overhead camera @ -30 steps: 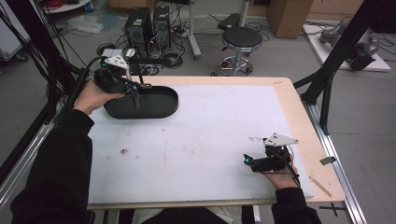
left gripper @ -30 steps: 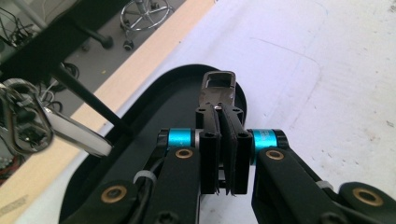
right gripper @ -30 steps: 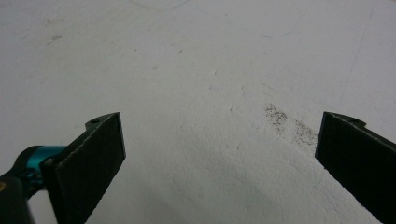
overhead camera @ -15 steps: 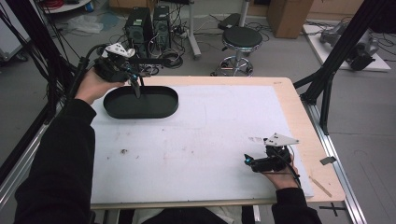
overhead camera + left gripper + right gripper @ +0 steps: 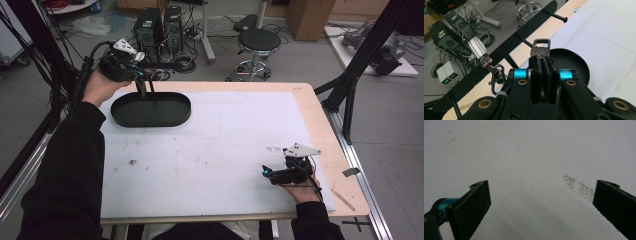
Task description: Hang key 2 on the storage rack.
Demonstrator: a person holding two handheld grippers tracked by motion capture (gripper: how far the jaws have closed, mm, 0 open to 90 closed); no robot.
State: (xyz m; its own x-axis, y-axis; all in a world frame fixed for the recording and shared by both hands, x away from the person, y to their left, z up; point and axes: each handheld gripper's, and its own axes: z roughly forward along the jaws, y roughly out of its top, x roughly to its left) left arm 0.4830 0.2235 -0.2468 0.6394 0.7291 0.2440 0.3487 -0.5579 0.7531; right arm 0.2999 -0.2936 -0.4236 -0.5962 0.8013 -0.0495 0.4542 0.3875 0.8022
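High view: left gripper (image 5: 145,89) jaws pinch a metal clip (image 5: 540,48) above the tray's (image 5: 150,119) far rim; right gripper (image 5: 266,172) jaws spread.

Sleeves: long black fabric sleeves (image 5: 75,165) on both arms
Left gripper (image 5: 543,62): black body, ribbed black jaw pads — cyan collars, brass-coloured screws
Right gripper (image 5: 541,202): flat black jaws, cyan collar
Top plates: grey three-cornered plate (image 5: 300,150) on each
Cables: black cable (image 5: 85,75) trailing

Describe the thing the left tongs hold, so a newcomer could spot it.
Find the black oval tray at the white mat's far left. Above its rim, the left tongs are shut on a small metal clasp. Its flat silver body with a rectangular loop at the top marks it out.
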